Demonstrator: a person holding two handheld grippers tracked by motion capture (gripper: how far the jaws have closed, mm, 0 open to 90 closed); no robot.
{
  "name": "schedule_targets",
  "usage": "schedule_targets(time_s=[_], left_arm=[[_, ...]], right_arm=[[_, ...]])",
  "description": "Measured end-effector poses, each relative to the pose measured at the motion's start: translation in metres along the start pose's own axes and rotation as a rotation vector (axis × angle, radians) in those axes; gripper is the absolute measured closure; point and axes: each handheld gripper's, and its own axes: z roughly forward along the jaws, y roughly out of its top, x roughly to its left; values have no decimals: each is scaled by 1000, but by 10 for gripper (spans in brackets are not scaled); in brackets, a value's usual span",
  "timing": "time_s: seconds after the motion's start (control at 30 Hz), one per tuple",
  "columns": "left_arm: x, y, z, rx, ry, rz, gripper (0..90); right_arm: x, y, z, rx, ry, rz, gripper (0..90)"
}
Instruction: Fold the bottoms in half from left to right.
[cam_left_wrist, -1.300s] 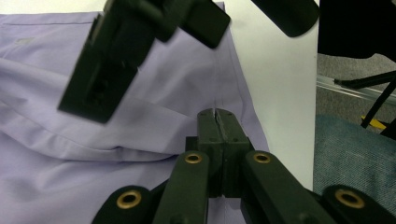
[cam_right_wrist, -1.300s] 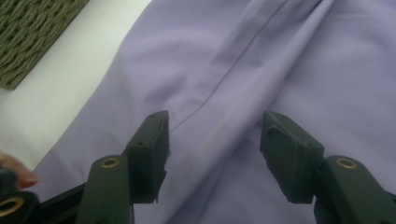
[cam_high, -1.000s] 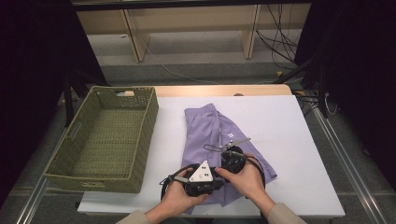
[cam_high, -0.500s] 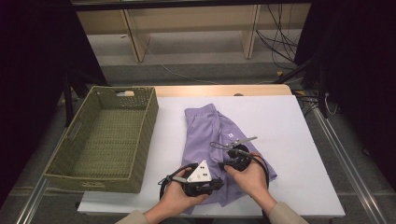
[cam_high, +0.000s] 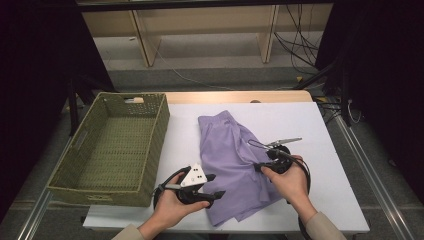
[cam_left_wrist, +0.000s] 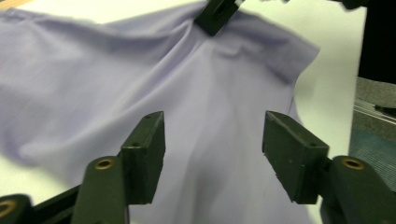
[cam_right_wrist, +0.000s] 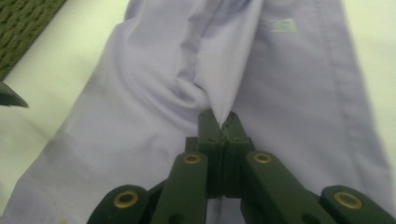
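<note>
Your right gripper (cam_right_wrist: 219, 122) is clamped on a pinch of the purple shorts (cam_high: 232, 160), which lie crumpled on the bench (cam_high: 310, 125) beside the basket (cam_high: 107, 145). Your left gripper (cam_left_wrist: 212, 140) has just been opening, nothing between its jaws. Folding has barely begun; the basket is empty.

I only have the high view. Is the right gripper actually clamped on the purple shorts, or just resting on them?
Observer: Clamped. In the right gripper view, the right gripper is shut on a pinched-up fold of the purple shorts.
Operator: And the left one?
Observer: The left gripper has just been opening; its jaws stand apart above the cloth, nothing pressed between them.
Operator: Any label on the cloth?
Observer: Yes, a small pale tag beyond the fold.
</note>
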Motion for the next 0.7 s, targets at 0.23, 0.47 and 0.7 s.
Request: schedule_targets(time_s=[0.23, 0.47, 0.7], left_arm=[[-1, -5, -1, 17, 23, 17, 383], [-1, -8, -1, 24, 31, 17, 382], [-5, -12, 3, 46, 12, 33, 439]], right_arm=[[-23, 0, -4, -4, -52, 20, 895], [-37, -2, 2, -8, -96, 12, 894], [-49, -7, 12, -10, -166, -46, 771]])
